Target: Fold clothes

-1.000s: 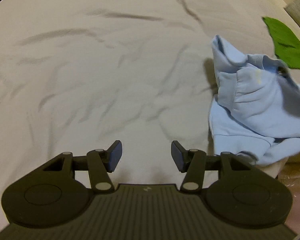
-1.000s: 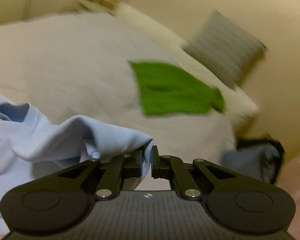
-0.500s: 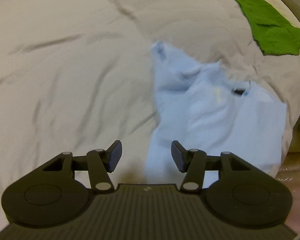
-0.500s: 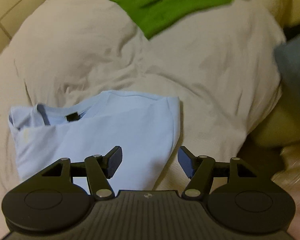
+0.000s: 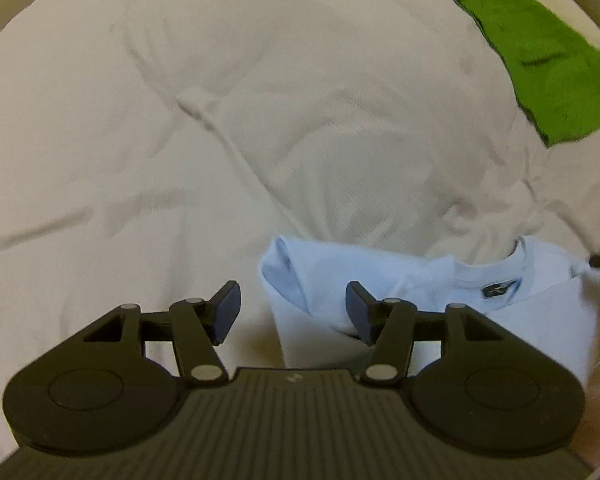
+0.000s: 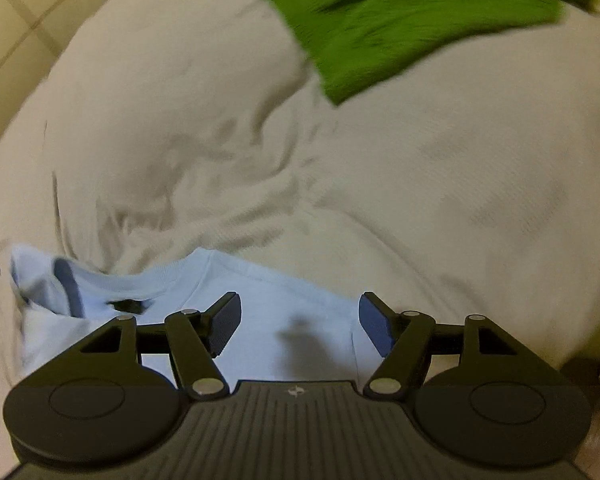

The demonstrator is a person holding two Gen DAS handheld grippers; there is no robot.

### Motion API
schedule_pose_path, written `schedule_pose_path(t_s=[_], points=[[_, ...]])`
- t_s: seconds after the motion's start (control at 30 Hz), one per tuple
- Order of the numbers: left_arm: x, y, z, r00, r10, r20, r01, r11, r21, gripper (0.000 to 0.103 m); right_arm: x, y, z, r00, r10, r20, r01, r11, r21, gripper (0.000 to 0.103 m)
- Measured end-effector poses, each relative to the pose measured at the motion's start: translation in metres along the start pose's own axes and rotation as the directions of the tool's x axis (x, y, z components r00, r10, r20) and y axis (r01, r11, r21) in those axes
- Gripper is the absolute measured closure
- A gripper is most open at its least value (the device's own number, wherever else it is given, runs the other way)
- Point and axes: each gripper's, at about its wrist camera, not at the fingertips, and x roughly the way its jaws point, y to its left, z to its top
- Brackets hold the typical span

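Left wrist view: the left hand-held gripper (image 5: 292,308) hangs with its jaws apart and empty over the white bed (image 5: 180,140); the light blue shirt (image 5: 480,304) lies at 4 o'clock, its dark neck label (image 5: 499,290) too small to read; a green garment (image 5: 540,60) sits at 1 o'clock.

Right wrist view: the right hand-held gripper (image 6: 300,322) is likewise spread wide, holding nothing, above the shirt (image 6: 292,304) at 6 o'clock; the label (image 6: 128,305) is unreadable; the green garment (image 6: 400,12), blurred, lies at 12 o'clock.

- Right gripper (image 6: 300,322): jaws spread wide, empty, over light blue T-shirt (image 6: 268,312), lower centre.
- Green garment (image 6: 400,20) upper right on rumpled white duvet (image 6: 440,200).
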Motion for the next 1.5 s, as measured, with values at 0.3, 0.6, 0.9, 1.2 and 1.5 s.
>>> schedule_pose_path(t_s=[0.3,0.6,0.9,1.2,1.5], points=[[0.047,0.021,0.016,0.993,-0.071,-0.092,0.079,0.993,0.087,0.060,0.049,-0.009,0.013,0.993,0.044,-0.106,-0.052,0.995,-0.079,0.035],[0.069,0.041,0.018,0.972,-0.203,-0.116,0.214,0.973,0.084,0.084,0.068,-0.026,0.011,0.987,0.076,-0.144,-0.090,0.992,-0.088,0.033],[0.100,0.017,0.012,0.950,-0.254,-0.180,0.278,0.953,0.122,0.066,0.076,-0.030,0.013,0.974,0.148,-0.172,-0.167,0.981,-0.099,0.022],[0.116,0.005,-0.006,0.927,-0.318,-0.201,0.323,0.946,-0.008,0.103,0.083,-0.022,0.011,0.951,0.222,-0.216,-0.257,0.954,-0.153,0.049],[-0.017,0.005,-0.035,0.973,-0.137,0.188,0.156,0.984,-0.087,0.103,0.004,0.038,0.003,0.997,0.074,0.030,-0.054,0.907,-0.418,0.096]])
